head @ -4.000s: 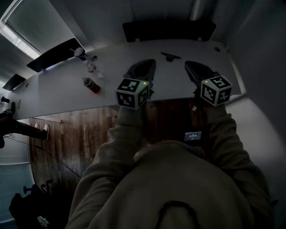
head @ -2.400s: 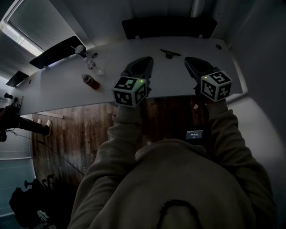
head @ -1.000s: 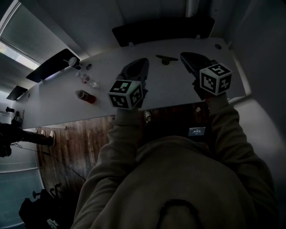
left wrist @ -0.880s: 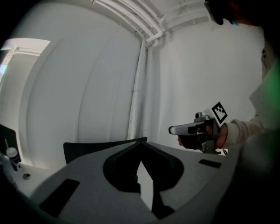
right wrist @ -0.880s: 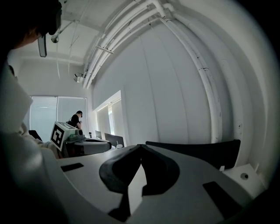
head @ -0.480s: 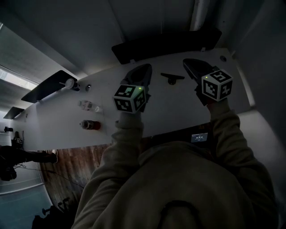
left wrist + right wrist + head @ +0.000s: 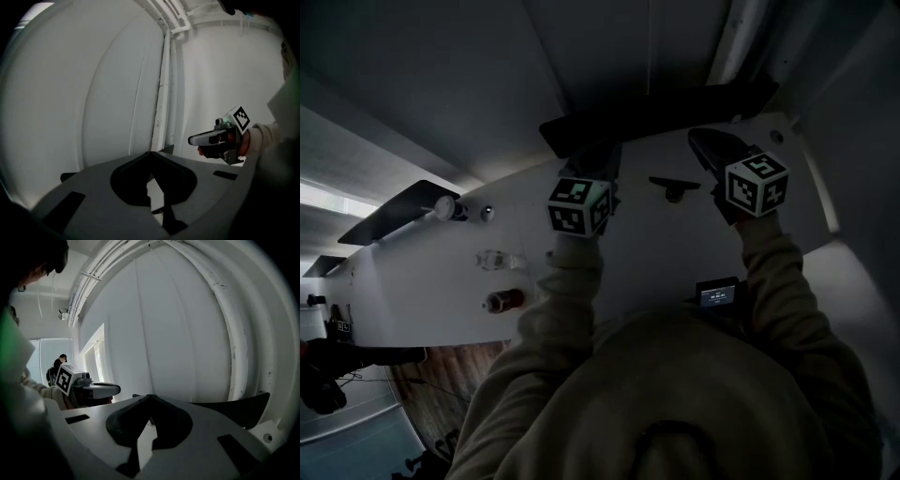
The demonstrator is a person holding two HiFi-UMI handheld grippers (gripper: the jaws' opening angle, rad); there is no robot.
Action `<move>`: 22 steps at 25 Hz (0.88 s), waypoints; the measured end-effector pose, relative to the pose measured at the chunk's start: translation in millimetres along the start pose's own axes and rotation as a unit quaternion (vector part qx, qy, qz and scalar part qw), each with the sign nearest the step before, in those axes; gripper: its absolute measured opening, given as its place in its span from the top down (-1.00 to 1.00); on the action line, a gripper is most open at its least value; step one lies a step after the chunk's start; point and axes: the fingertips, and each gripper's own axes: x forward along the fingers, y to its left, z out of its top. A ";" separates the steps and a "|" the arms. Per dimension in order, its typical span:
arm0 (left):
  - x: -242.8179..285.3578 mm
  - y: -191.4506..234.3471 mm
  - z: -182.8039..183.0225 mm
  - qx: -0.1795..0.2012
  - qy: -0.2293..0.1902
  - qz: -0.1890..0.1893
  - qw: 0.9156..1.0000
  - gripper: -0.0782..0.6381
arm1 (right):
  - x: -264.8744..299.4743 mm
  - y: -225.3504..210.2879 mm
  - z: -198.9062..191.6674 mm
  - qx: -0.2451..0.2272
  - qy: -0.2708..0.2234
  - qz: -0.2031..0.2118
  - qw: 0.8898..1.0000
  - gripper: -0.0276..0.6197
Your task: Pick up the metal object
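Note:
The metal object [image 7: 675, 186] is a dark T-shaped piece lying on the white table [image 7: 441, 291], near its far edge. My left gripper [image 7: 598, 152] hovers to its left and my right gripper [image 7: 703, 141] to its right, with the object between them. Both point at the wall behind the table. In the left gripper view the left gripper [image 7: 151, 153] has its jaws closed together with nothing in them. The right gripper [image 7: 150, 396] looks the same in its own view. Neither gripper view shows the object.
A long dark panel [image 7: 656, 108] stands along the table's far edge and another [image 7: 398, 211] at the left. A red can [image 7: 504, 300], a clear bottle [image 7: 499, 260] and a cup [image 7: 445, 208] sit on the left of the table. A white wall with pipes [image 7: 161, 84] is close ahead.
Both grippers have moved forward over the table toward the wall. The wooden floor has nearly slid out of the head view, and the metal object now lies level with the grippers.

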 end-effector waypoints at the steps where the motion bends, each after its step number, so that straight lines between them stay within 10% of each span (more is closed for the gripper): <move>1: 4.4 6.1 2.4 0.003 0.001 -0.001 1.000 0.78 | 5.5 -2.4 4.1 0.000 -0.002 -0.002 1.000 0.85; 22: 47.5 49.4 26.8 -0.007 -0.022 0.050 0.998 0.78 | 48.2 -55.1 47.7 -0.037 -0.045 0.038 0.998 0.85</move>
